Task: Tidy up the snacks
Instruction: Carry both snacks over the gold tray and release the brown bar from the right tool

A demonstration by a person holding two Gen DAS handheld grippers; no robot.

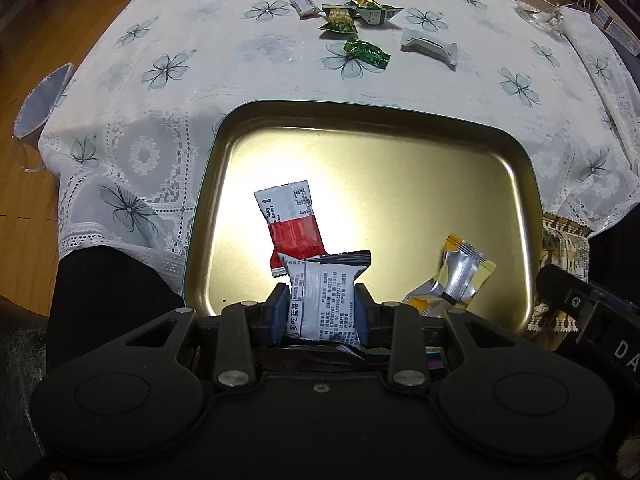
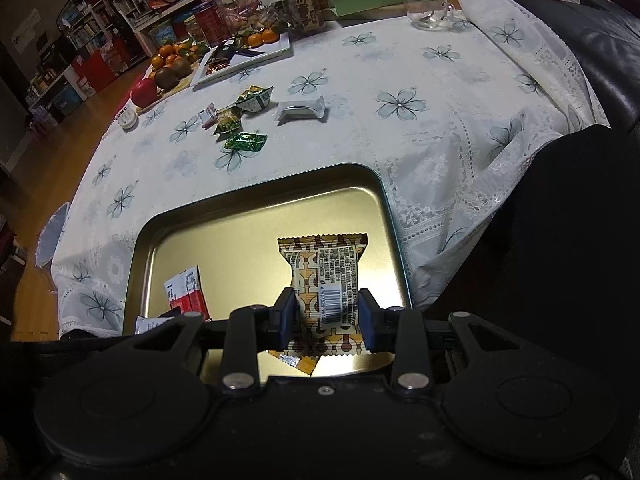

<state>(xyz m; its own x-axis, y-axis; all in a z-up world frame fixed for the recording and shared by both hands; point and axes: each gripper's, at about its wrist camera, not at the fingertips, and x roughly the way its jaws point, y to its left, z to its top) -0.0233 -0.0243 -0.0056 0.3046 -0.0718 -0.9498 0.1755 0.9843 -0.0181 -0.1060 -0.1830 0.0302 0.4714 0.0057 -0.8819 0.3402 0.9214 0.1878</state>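
A: Holding a white-and-black foil snack packet (image 1: pixel 322 300), the left claw (image 1: pixel 322 306) has both blue pads pressed on the packet's sides, above the near edge of the gold rectangular metal tray (image 1: pixel 360 128).

B: And the right claw (image 2: pixel 326 314)?

A: It is clamped the same way on a brown-and-cream patterned snack packet (image 2: pixel 326 276), over the tray's near right part.

B: What lies in the tray?

A: A red-and-white flat sachet (image 1: pixel 292 220) on the tray floor, just beyond the left claw's packet, and a yellow-and-silver wrapped snack (image 1: pixel 456 276) near the tray's right wall.

B: And outside it?

A: Past the tray's far rim, on the worktop's white floral tablecloth (image 1: pixel 240 68), sit a shiny green candy wrapper (image 1: pixel 366 52), a white pillow-shaped packet (image 1: pixel 430 46) to its right, and further back a loose cluster of green and yellow packets (image 1: pixel 356 14) with a small pink-and-white sachet (image 1: pixel 306 5) to their left.

B: Anything beyond those?

A: A clear glass cup (image 2: pixel 428 10) at the far right, and a white rectangular plate (image 2: pixel 240 60) with oranges (image 2: pixel 176 54) beside it at the far left.
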